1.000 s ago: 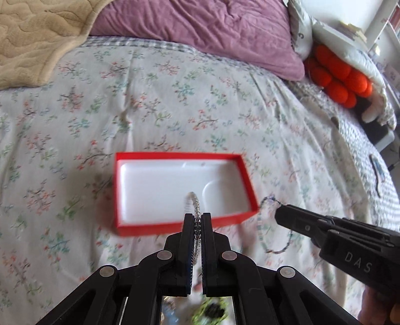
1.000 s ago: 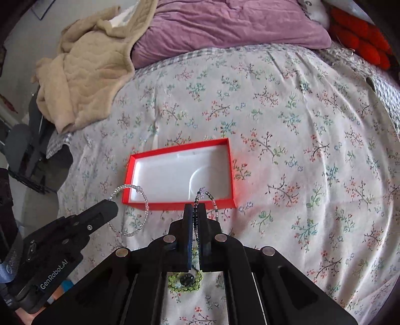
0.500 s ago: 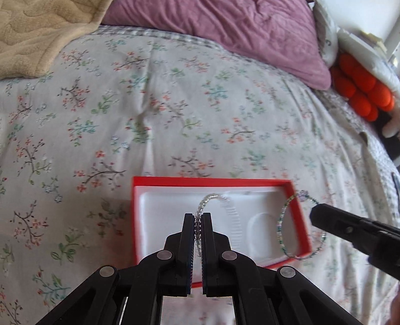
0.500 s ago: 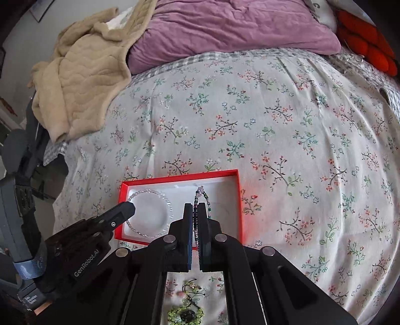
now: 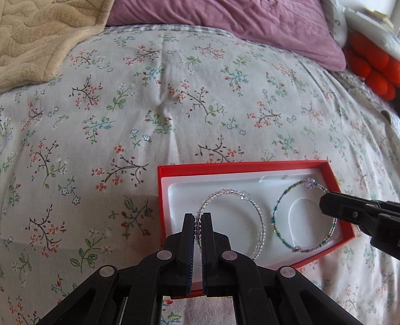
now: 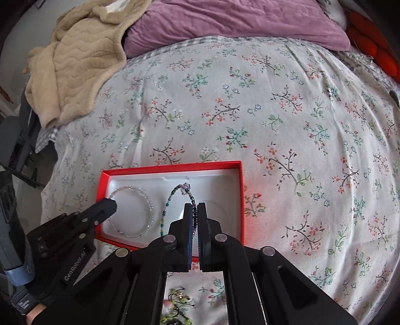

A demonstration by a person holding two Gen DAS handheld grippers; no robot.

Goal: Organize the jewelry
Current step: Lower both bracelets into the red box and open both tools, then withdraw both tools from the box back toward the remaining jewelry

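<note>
A red box (image 5: 225,166) (image 6: 172,167) with a white moulded insert lies open on the flowered bedspread. My left gripper (image 5: 198,220) is shut on a clear beaded bracelet (image 5: 260,225), whose loop hangs over the left half of the insert. My right gripper (image 6: 194,210) is shut on a green and blue beaded bracelet (image 6: 167,202) with a pale purple flower bead; its loop is over the right half. The green bracelet (image 5: 277,212) and the right gripper (image 5: 325,200) show in the left wrist view, the clear bracelet (image 6: 150,202) and the left gripper (image 6: 111,201) in the right wrist view.
A beige blanket (image 6: 75,57) lies at the back left and a purple pillow (image 6: 237,22) at the head of the bed. Orange cushions (image 5: 372,70) sit at the far right. More green beaded jewelry (image 6: 178,310) lies on the bedspread under my right gripper.
Both grippers have come down and forward with their bracelets, from in front of the box to over its white insert. The box now looks larger and nearer.
</note>
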